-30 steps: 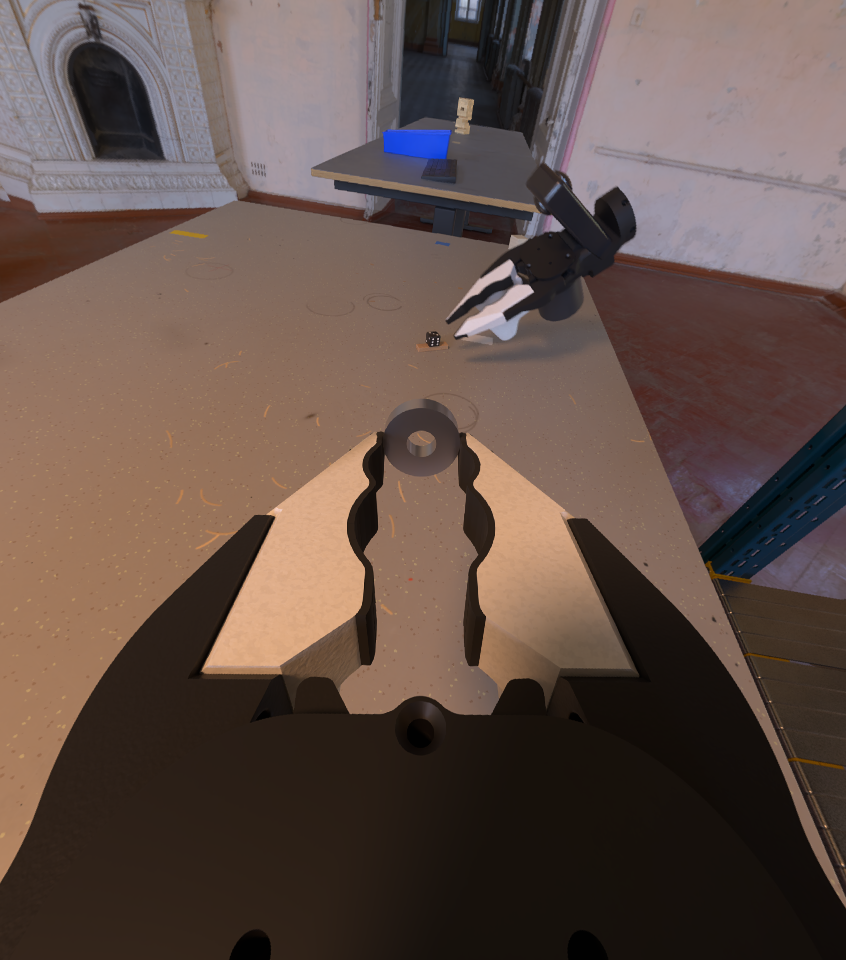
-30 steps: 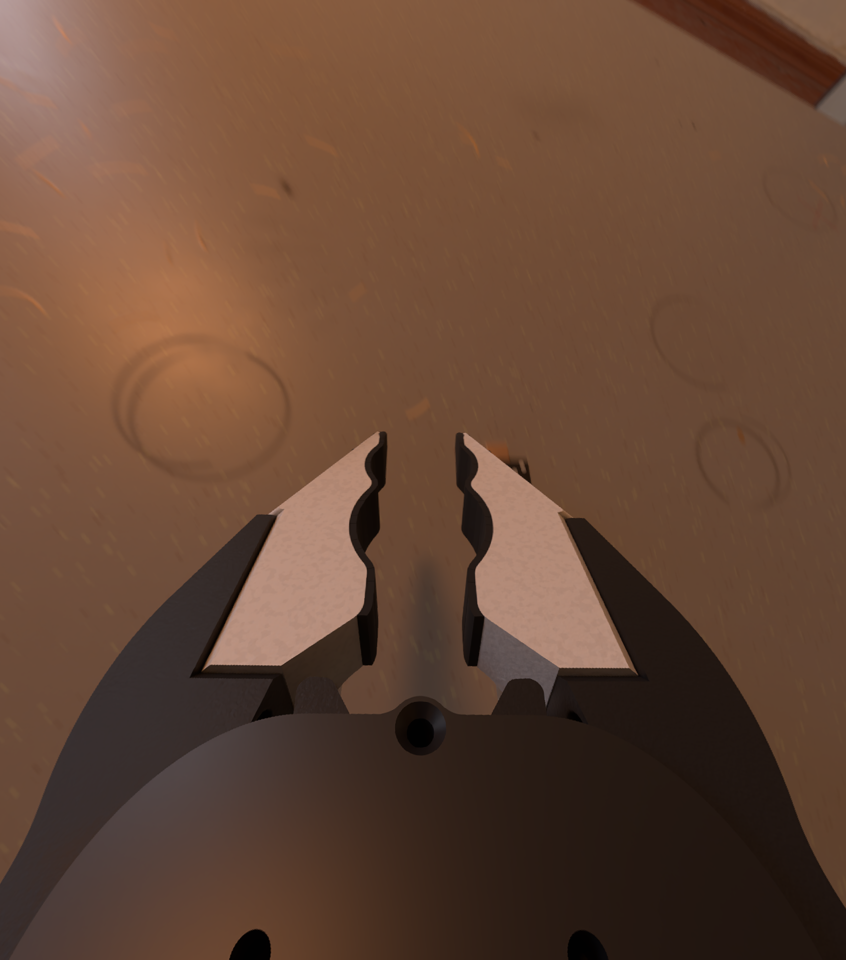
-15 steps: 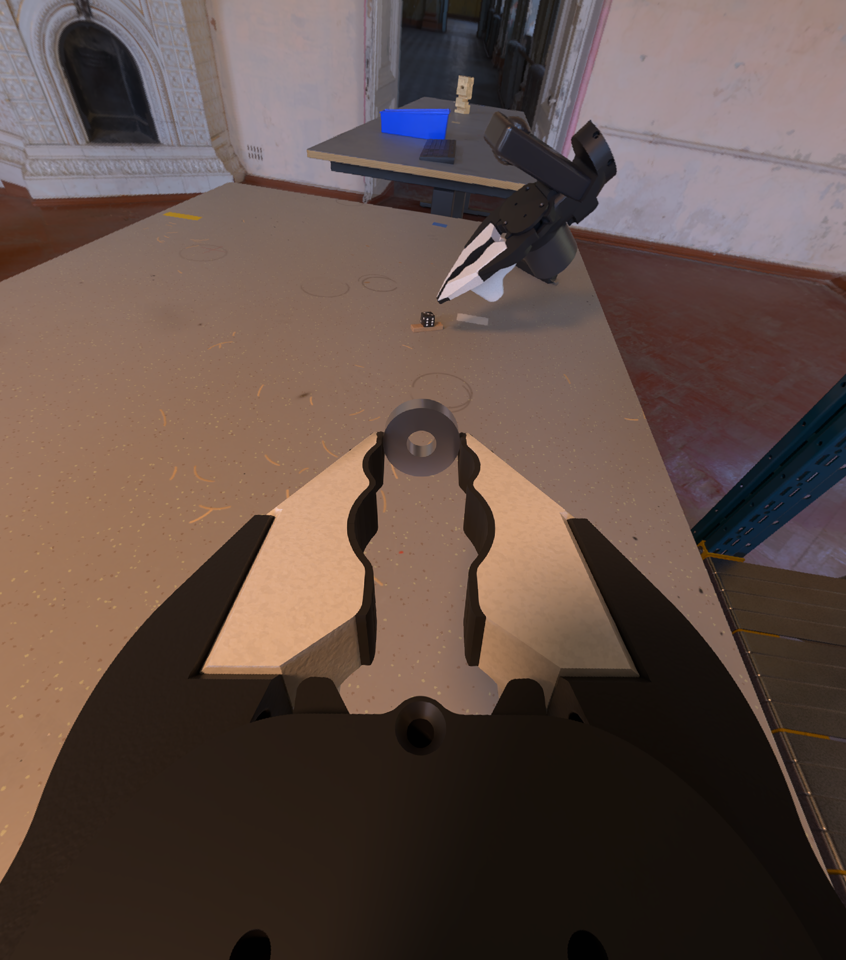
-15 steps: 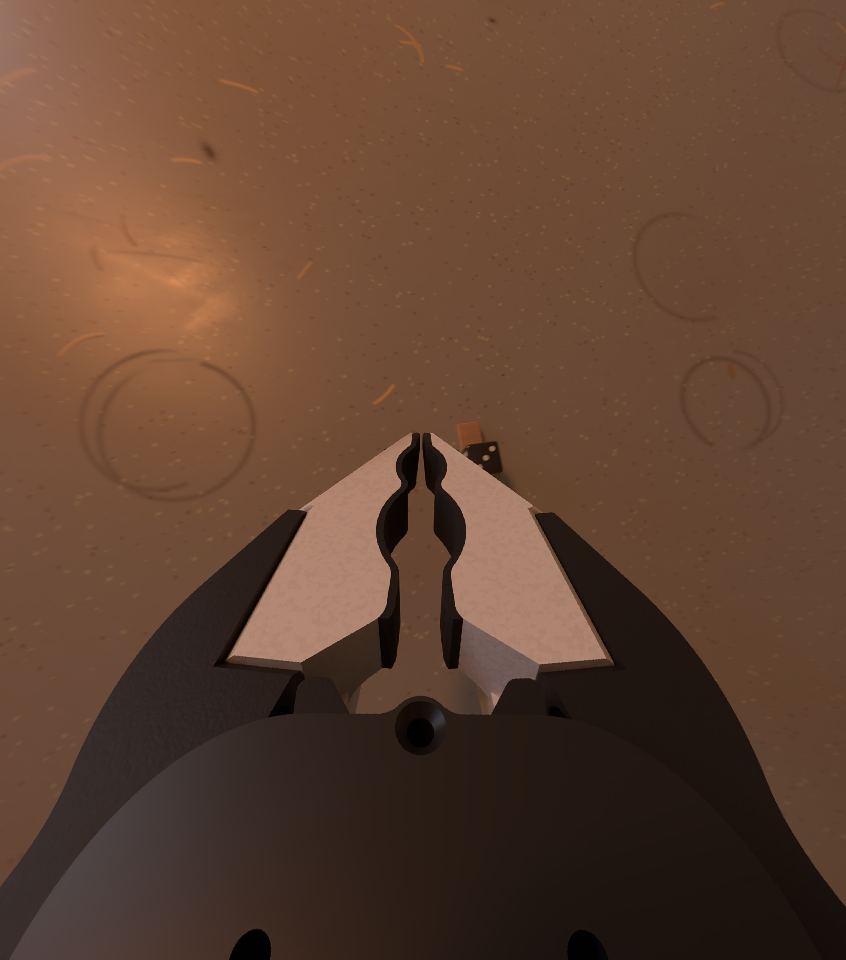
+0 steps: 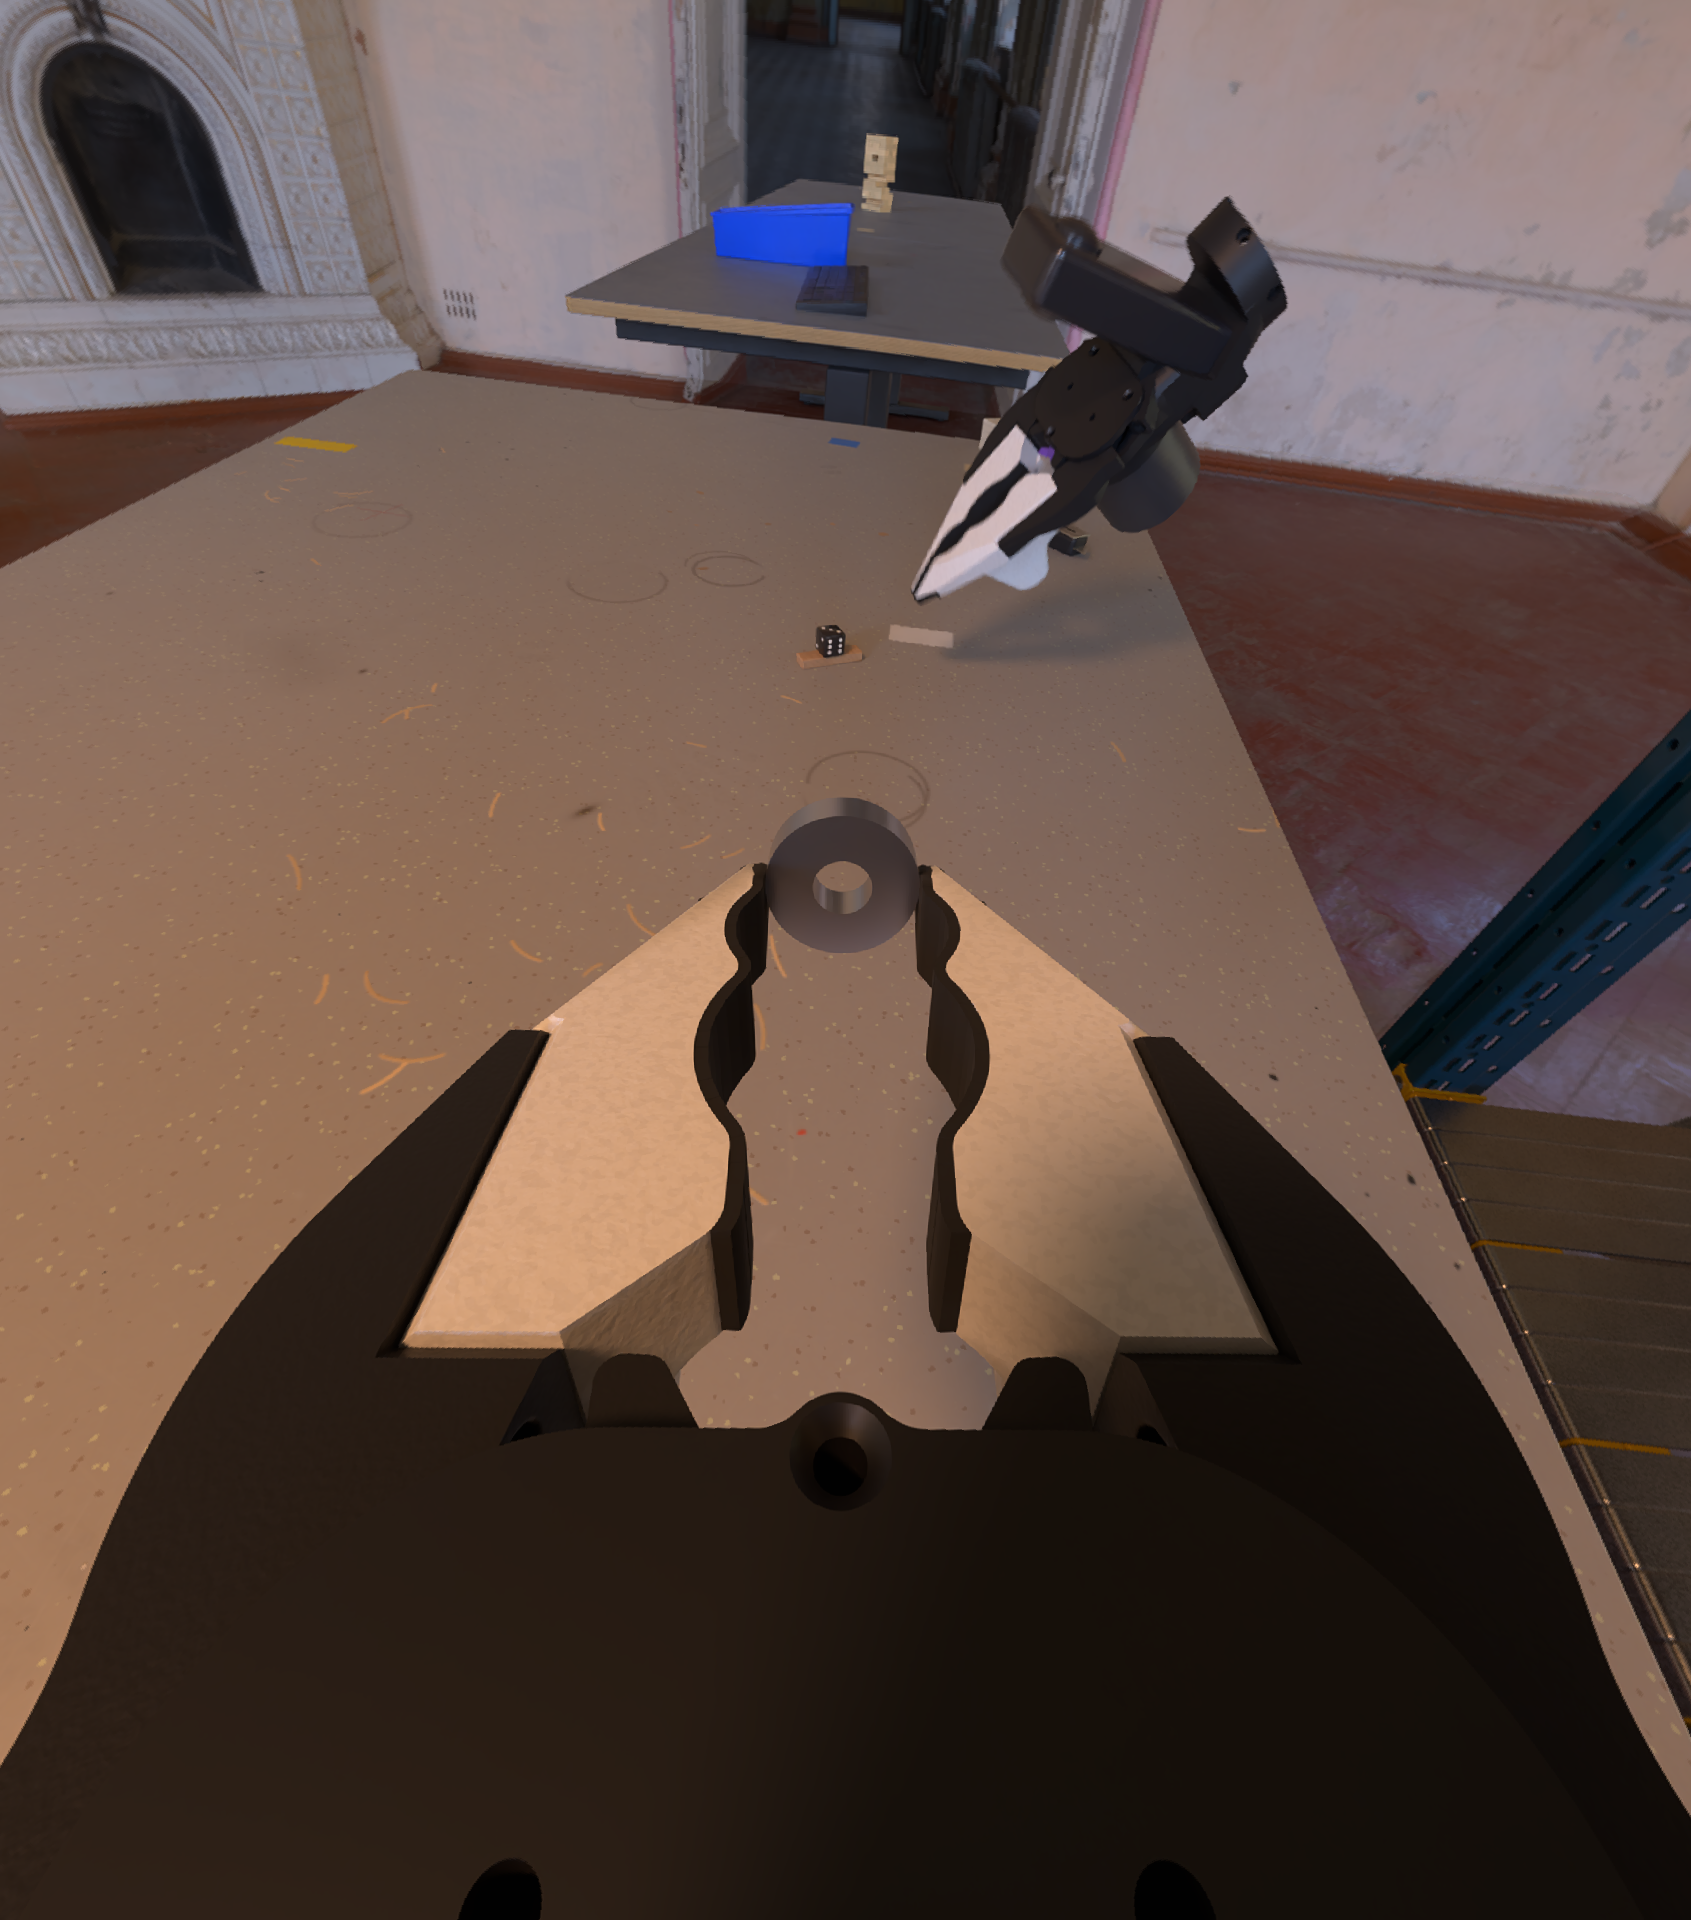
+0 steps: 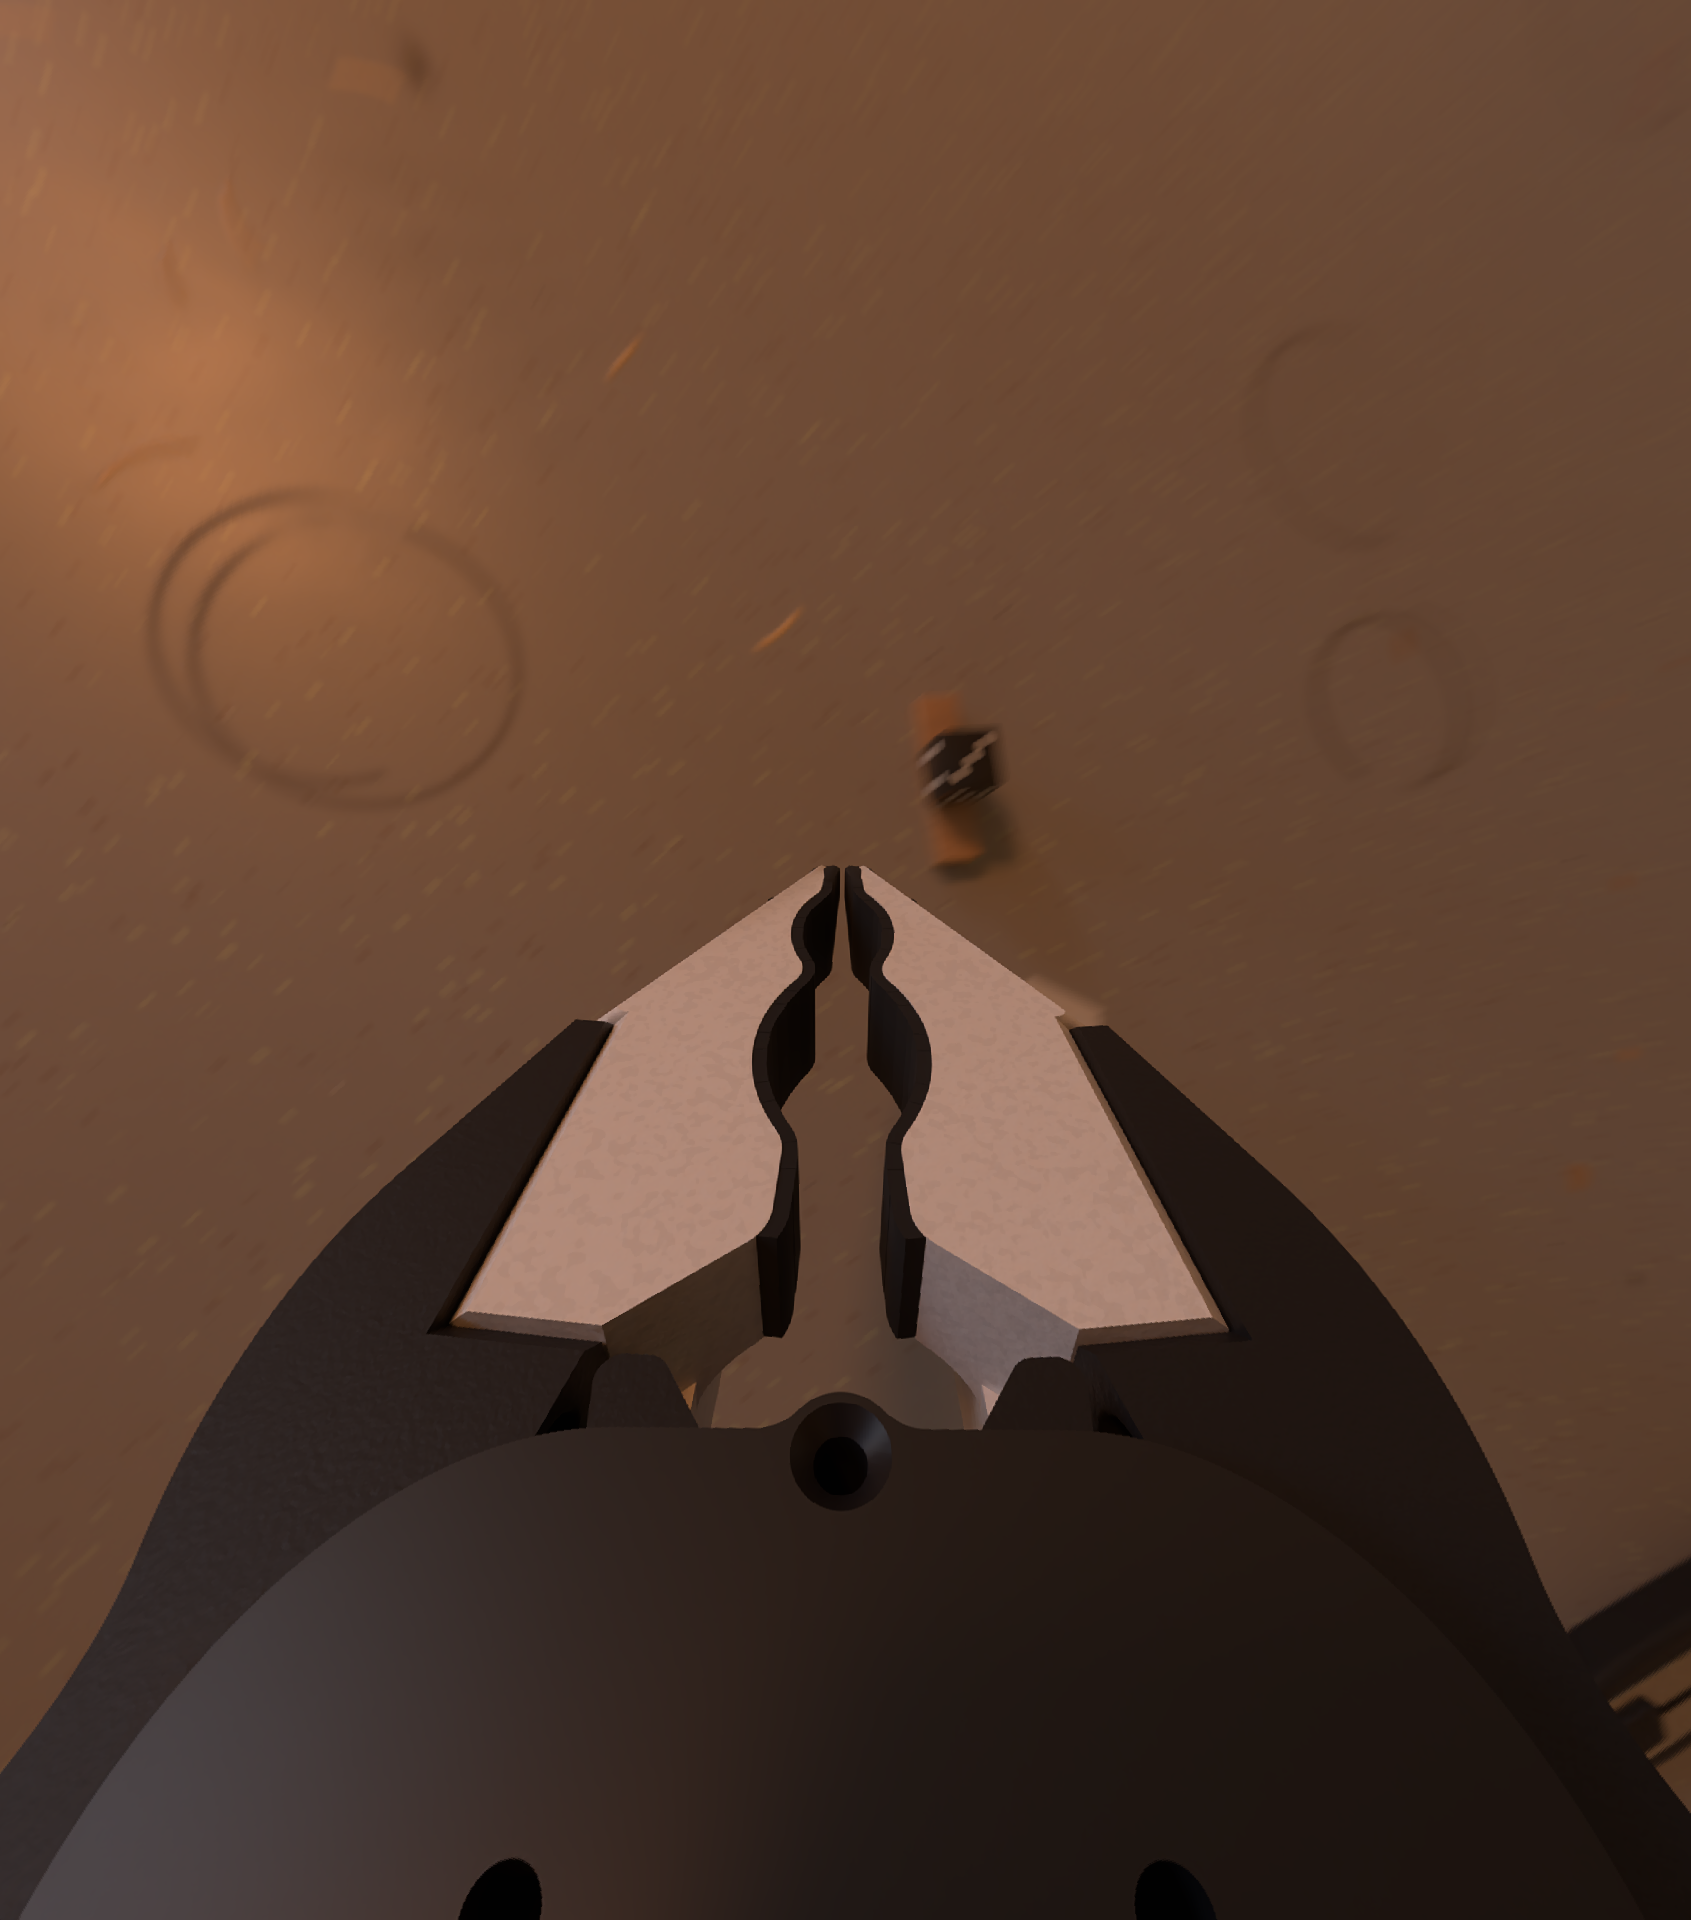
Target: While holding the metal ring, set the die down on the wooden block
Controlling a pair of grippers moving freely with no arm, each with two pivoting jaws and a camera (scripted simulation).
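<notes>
Since a second ago the right gripper (image 5: pixel 924 592) is lifting away, jaws pressed together, empty; the die (image 5: pixel 829 640) is sitting on the wooden block (image 5: pixel 833 657). The left gripper (image 5: pixel 839 878) is pinching the metal ring (image 5: pixel 841 888) by its rim, probably heavy, slick.

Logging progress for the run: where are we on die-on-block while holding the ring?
Looks done: the die sits on the wooden block on the table, untouched. In hand: the left gripper clamps the metal ring at its fingertips. The right gripper is shut and empty, raised off the table. Left: nothing obvious beyond holding the ring.
</notes>
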